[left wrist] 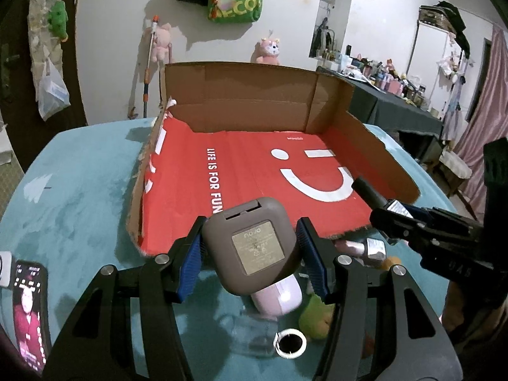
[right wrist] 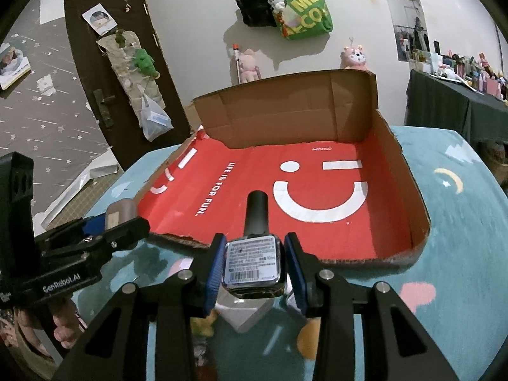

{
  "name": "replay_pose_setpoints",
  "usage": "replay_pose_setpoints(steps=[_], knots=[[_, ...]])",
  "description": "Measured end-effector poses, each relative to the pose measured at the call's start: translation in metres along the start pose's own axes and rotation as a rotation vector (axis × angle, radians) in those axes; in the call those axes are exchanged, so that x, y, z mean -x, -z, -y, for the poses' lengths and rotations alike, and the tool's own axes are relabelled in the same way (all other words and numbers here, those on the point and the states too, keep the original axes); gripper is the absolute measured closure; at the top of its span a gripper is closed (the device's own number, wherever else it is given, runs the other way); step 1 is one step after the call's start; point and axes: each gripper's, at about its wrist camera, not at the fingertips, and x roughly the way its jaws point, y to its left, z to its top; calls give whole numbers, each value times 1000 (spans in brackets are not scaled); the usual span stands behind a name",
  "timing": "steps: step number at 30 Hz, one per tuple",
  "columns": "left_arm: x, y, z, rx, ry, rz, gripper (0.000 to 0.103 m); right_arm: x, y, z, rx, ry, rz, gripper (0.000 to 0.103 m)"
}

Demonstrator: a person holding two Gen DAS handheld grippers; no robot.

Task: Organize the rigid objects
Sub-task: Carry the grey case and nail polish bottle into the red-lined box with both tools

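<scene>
- Gripping a rounded grey-brown case (left wrist: 252, 244), the left gripper (left wrist: 250, 254) has its blue pads (left wrist: 190, 266) pressed on the case's two sides, label face turned to the camera.
- The case hangs clear of the teal table cover (left wrist: 79, 209), just before the torn near edge of the red-lined cardboard box (left wrist: 254, 171).
- Below the case lie a pink object (left wrist: 279, 297), a clear glass jar (left wrist: 254, 333), a white ring (left wrist: 290, 343) and a green-yellow plush toy (left wrist: 317, 314).
- The right gripper (right wrist: 254, 266) is clamped narrowly on a square nail polish bottle (right wrist: 254, 263), barcode label towards the camera, black cap (right wrist: 257, 212) pointing out over the box floor (right wrist: 317, 222).
- Both grippers tilt downwards towards the box, side by side; each shows at the edge of the other's view.
- A hand (right wrist: 68, 324) shows under the left gripper in the right wrist view.
- A phone (left wrist: 30, 311) with a lit screen lies on the cover at the left.
</scene>
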Motion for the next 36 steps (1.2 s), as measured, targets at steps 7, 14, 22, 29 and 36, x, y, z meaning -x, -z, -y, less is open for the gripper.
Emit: replay_pose_setpoints(steps=[7, 14, 22, 29, 36], knots=[[-33, -24, -2, -21, -24, -38, 49, -24, -18, 14, -2, 40, -36, 63], [-76, -42, -7, -39, -66, -106, 49, -50, -40, 27, 3, 104, -72, 63], [-111, -46, -5, -47, -86, -175, 49, -84, -55, 36, 1, 160, -112, 63], [-130, -50, -8, -41, -103, -231, 49, -102, -54, 38, 4, 194, -156, 63], [-147, -52, -18, -24, -129, -274, 49, -110, -53, 41, -3, 211, -181, 63]])
